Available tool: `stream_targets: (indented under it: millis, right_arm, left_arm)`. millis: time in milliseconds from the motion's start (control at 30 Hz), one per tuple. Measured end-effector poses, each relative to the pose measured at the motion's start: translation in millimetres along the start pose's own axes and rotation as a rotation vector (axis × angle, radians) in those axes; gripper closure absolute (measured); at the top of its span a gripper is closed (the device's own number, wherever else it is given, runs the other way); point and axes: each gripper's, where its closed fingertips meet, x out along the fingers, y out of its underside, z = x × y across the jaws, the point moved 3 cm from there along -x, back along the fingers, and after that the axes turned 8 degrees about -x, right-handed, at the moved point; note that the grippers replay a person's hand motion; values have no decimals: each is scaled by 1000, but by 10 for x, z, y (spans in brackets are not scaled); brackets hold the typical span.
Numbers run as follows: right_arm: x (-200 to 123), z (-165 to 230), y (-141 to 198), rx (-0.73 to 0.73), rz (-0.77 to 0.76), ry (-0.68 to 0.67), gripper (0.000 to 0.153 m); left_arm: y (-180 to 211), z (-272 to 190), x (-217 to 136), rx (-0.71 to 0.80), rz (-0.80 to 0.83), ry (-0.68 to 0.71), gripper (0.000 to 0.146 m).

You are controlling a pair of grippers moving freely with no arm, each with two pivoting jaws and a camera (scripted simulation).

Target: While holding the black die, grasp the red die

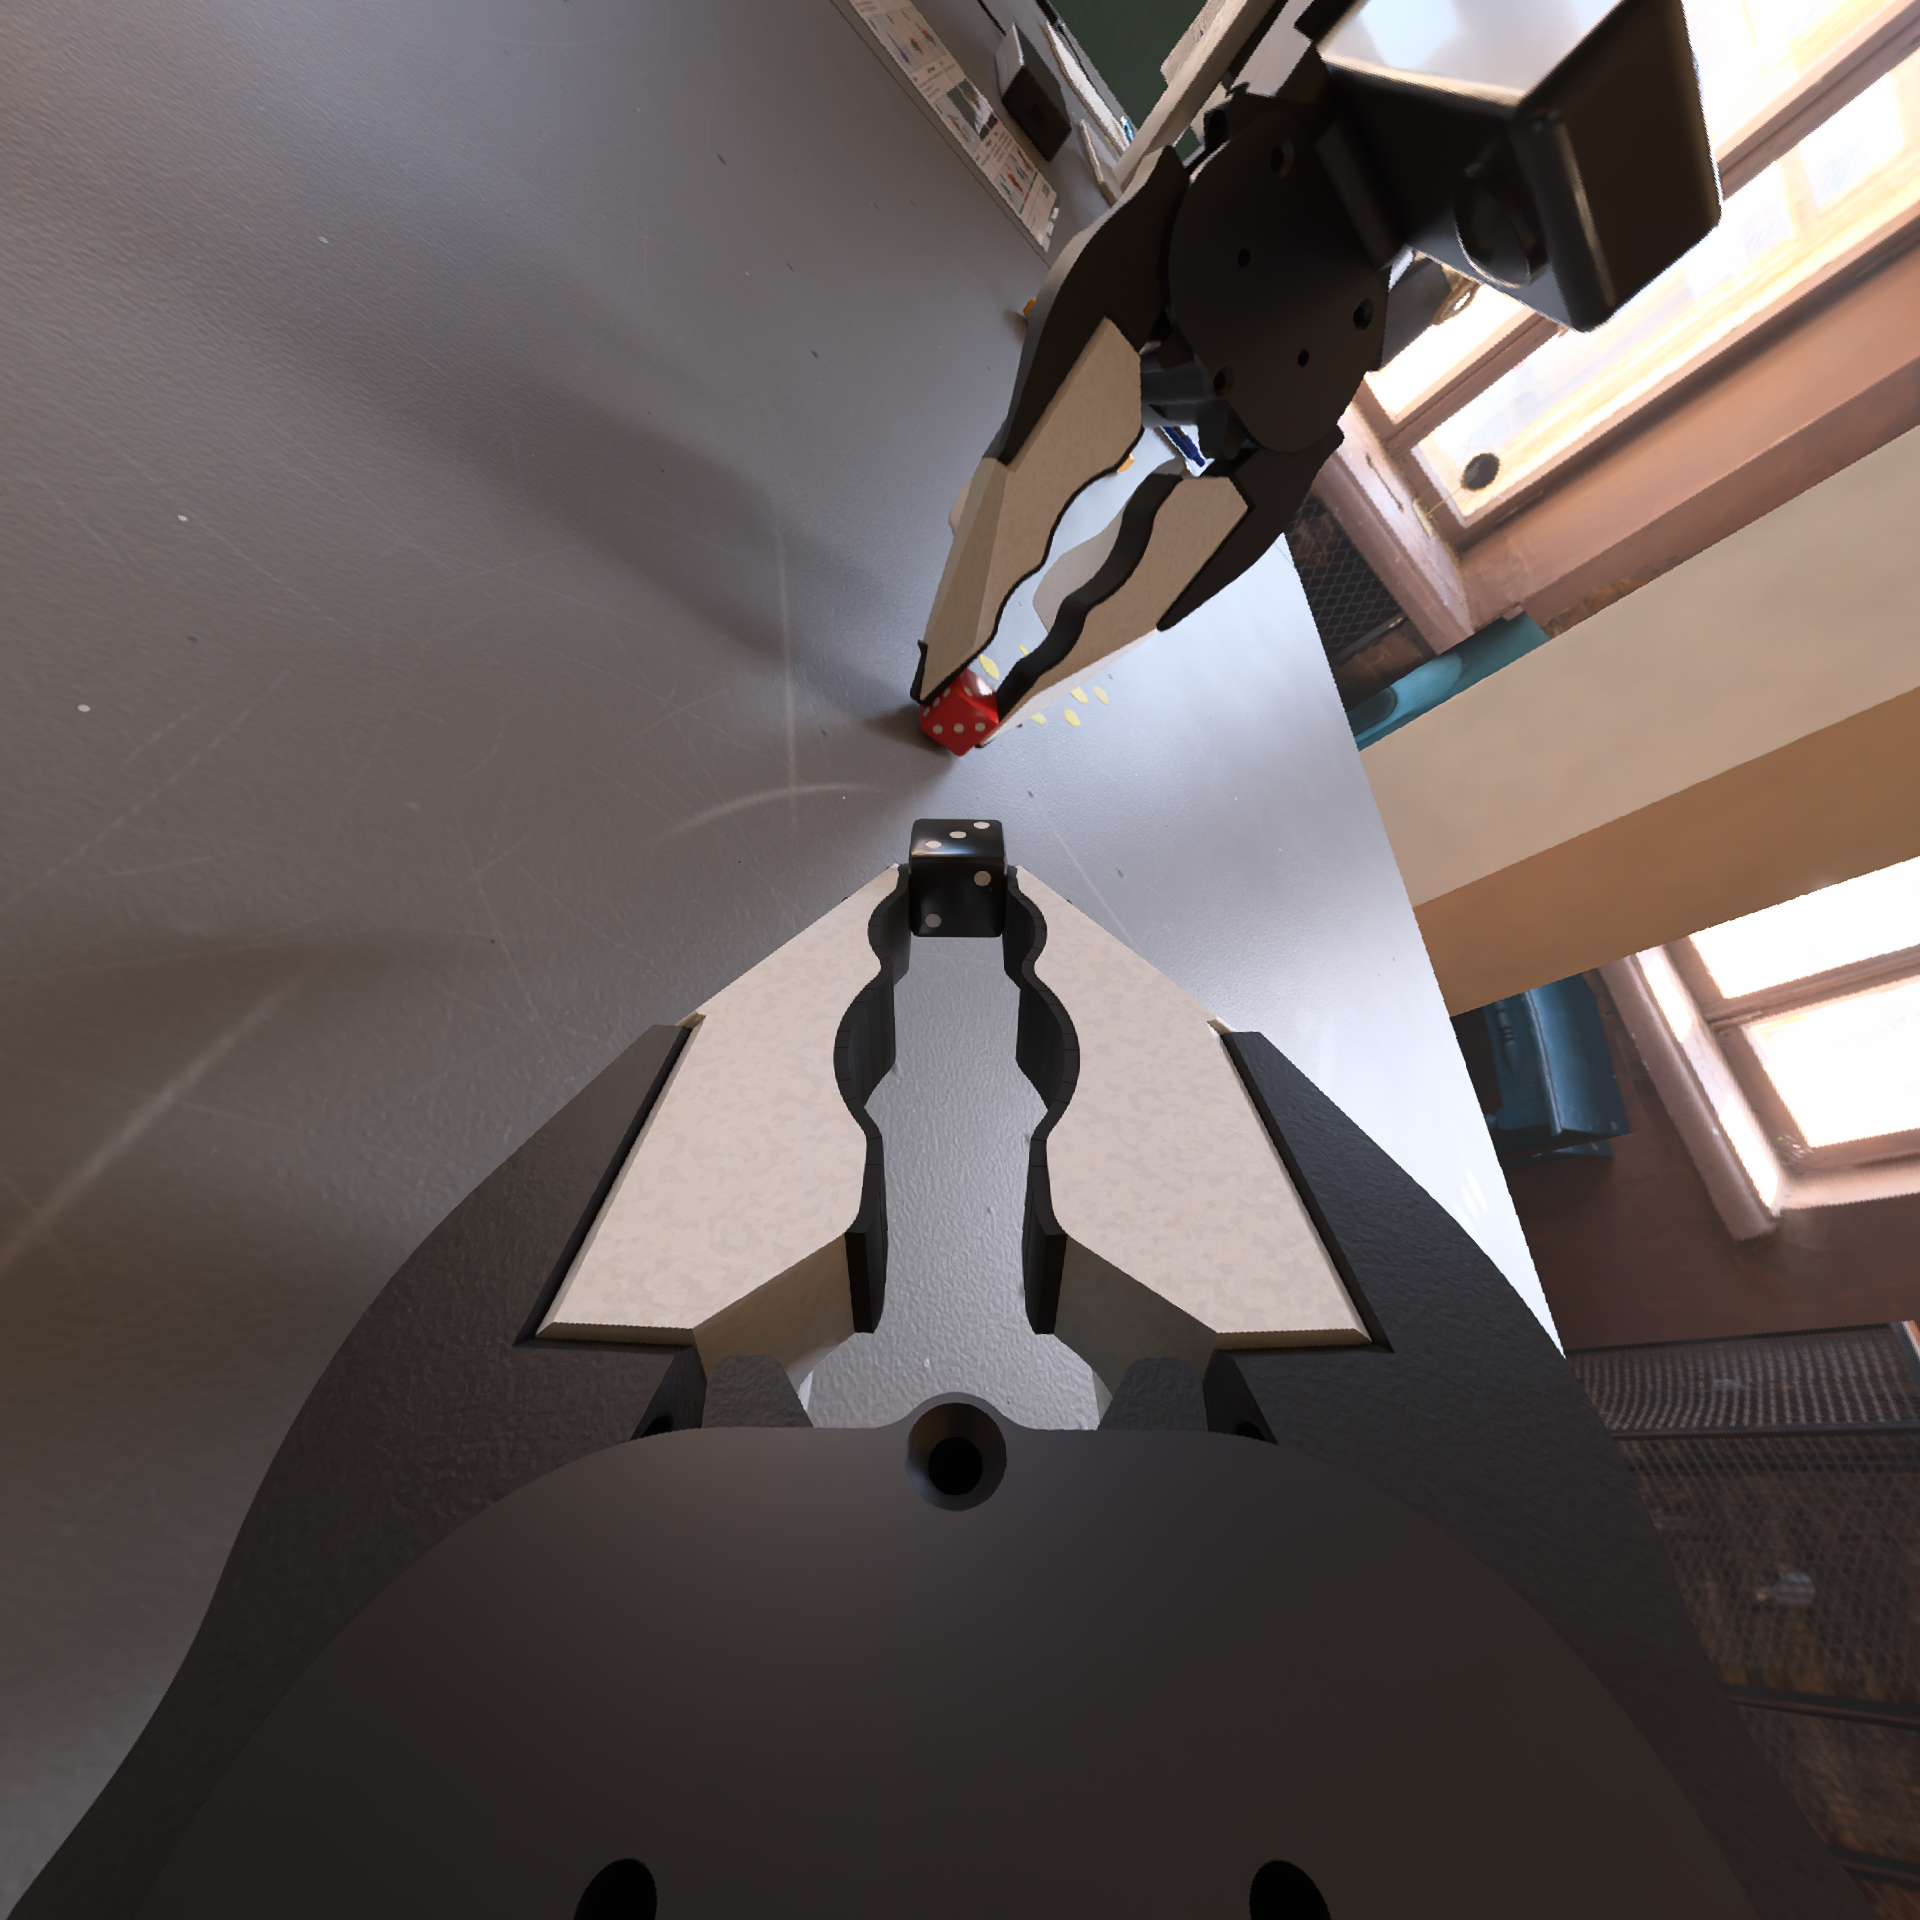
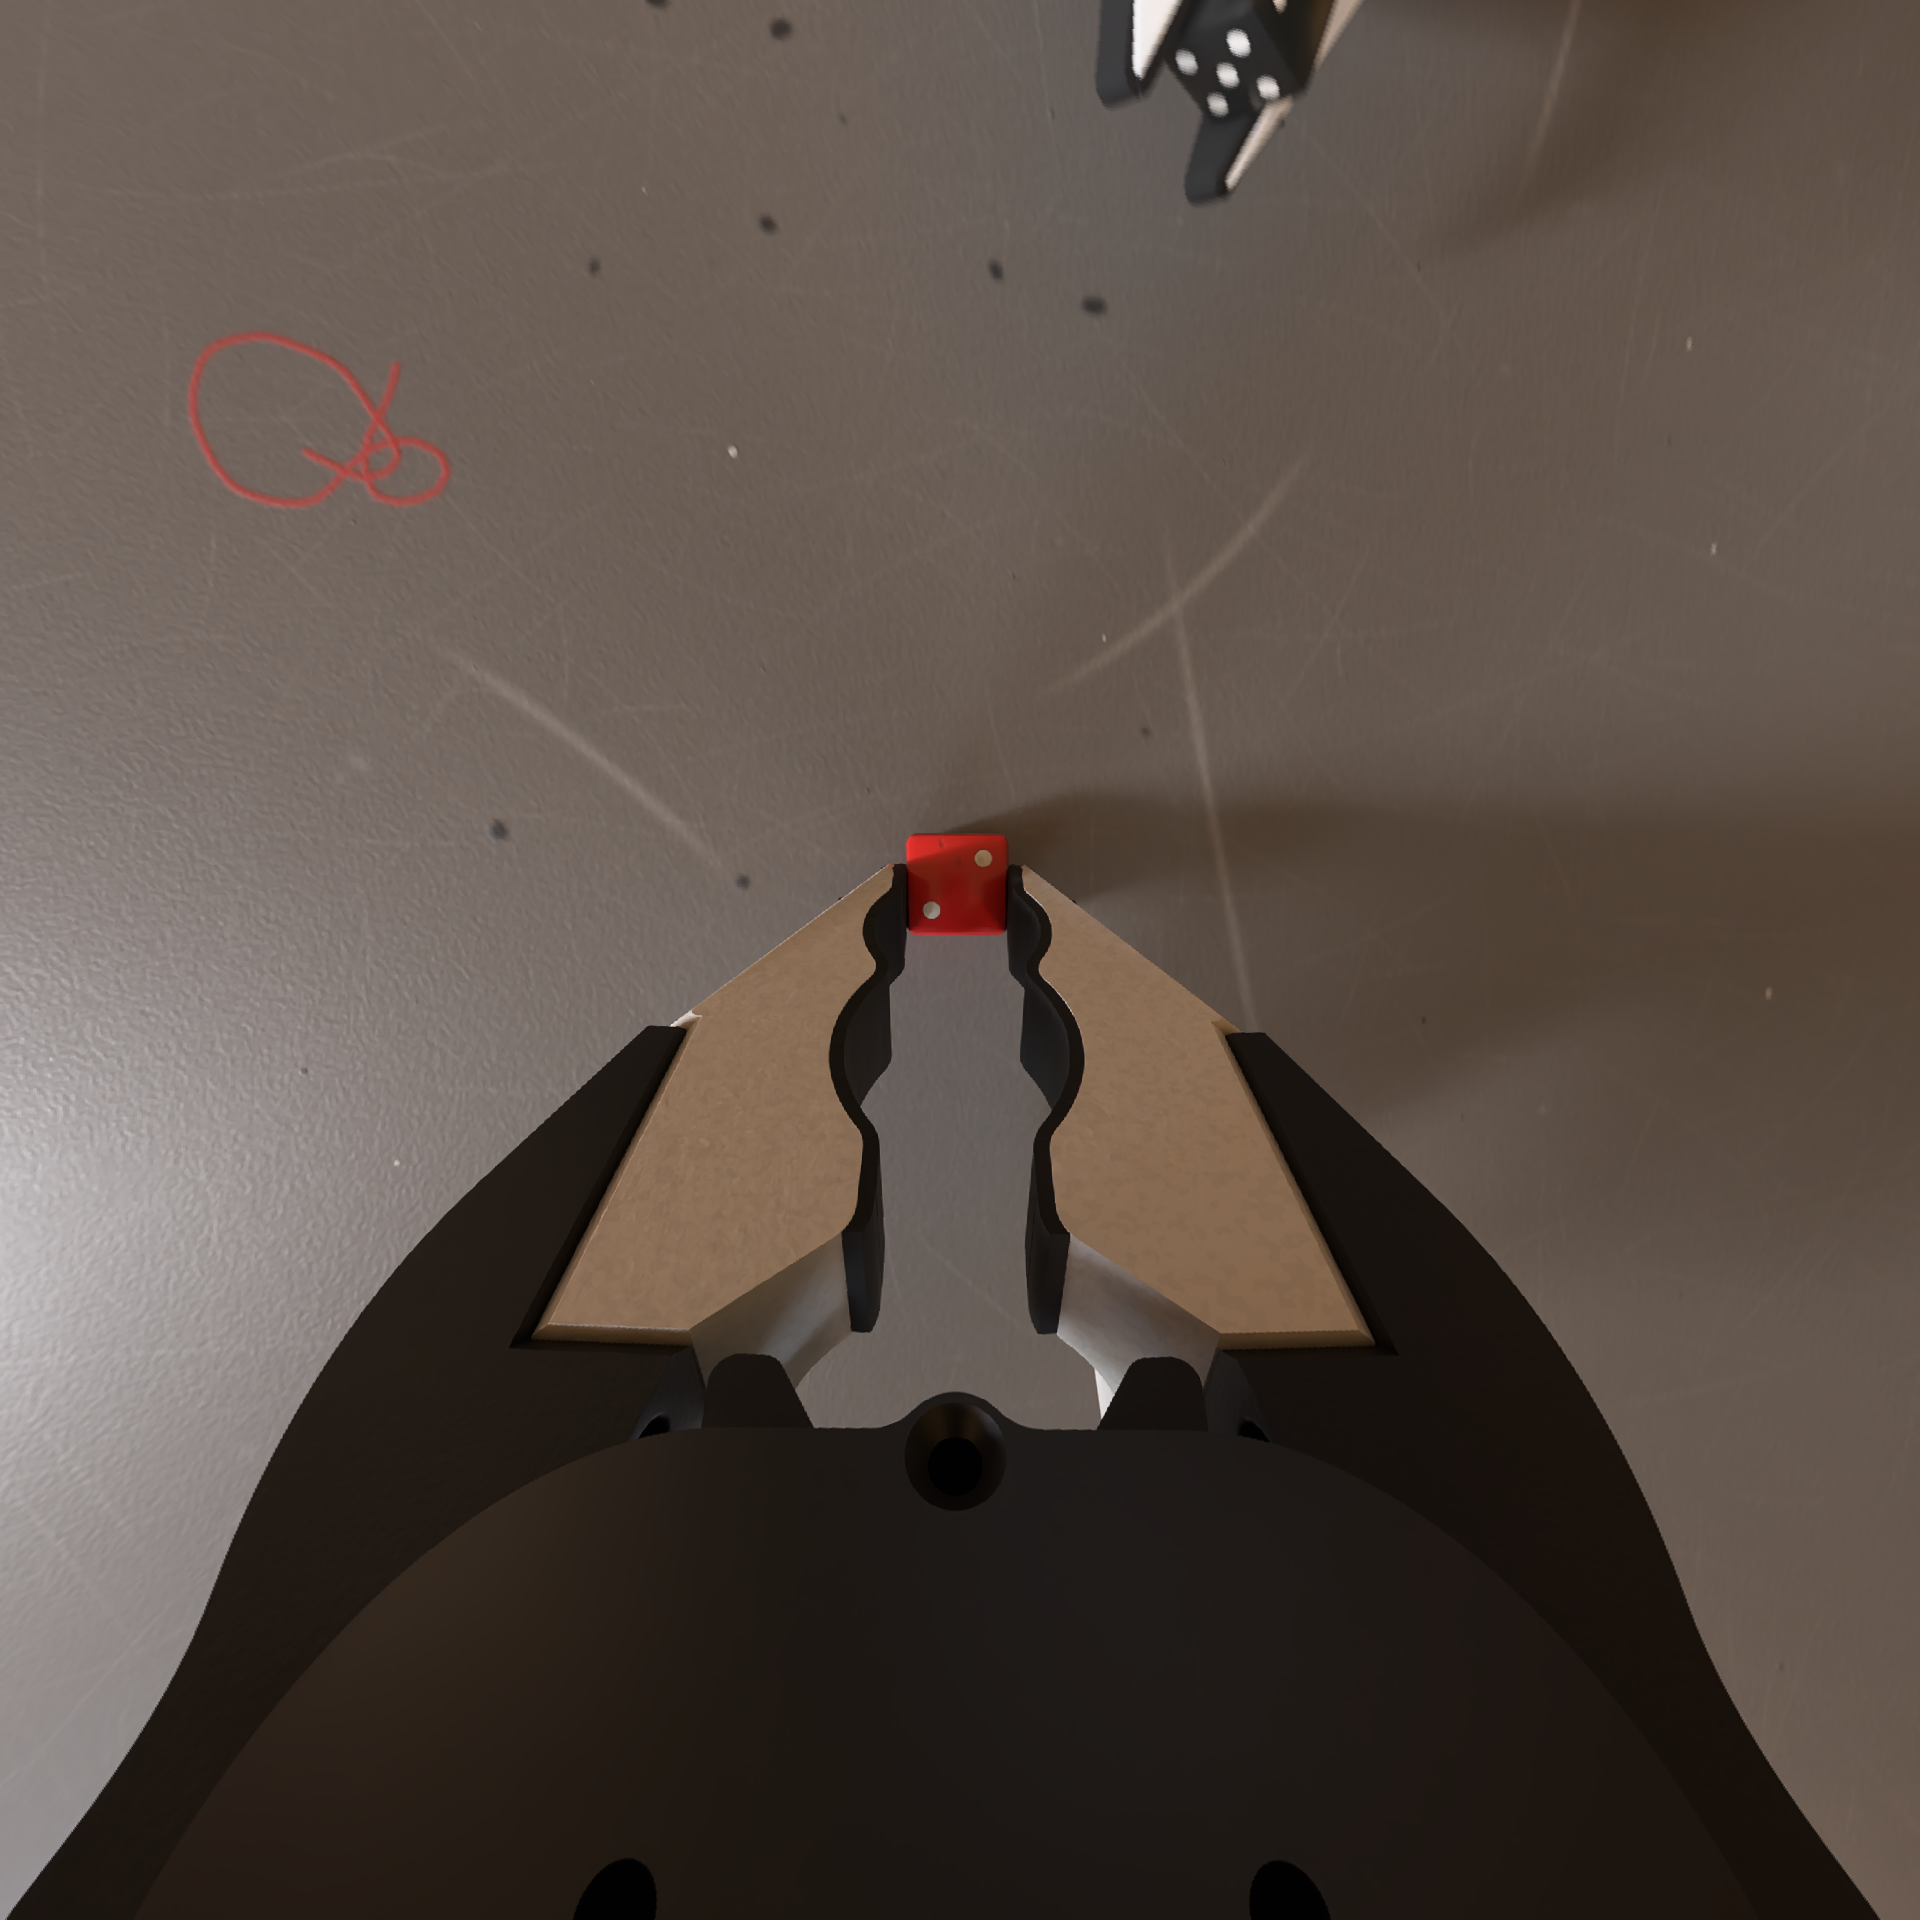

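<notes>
Left gripper (image 1: pixel 956 878) fingers clamp black die (image 1: pixel 956 878); right gripper (image 2: pixel 957 883) fingers clamp red die (image 2: pixel 957 883); red scribble (image 2: pixel 312 426) only in right view.

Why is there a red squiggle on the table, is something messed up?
Only the table is a bit messy: a red scribble, dark specks and pale scratches mark it. Nothing is spilled or broken. The black die and red die sit squarely between the jaws.

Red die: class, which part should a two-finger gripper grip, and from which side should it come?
Grip two opposite flat faces of the red die, coming down from above, since it sits flat on the grey table. The right gripper already has a fingertip on each side face, its two-pip face showing between them.
</notes>
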Motion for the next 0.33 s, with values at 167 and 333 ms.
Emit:
stream_targets:
  millis: [167,333]
  right_arm:
    - [85,20,-139,-61,-61,8,134]
    - [111,20,-182,-103,-89,25,134]
  left_arm:
    - [-1,-3,-2,-1,-1,6,130]
    - [0,-2,0,-1,1,5,130]
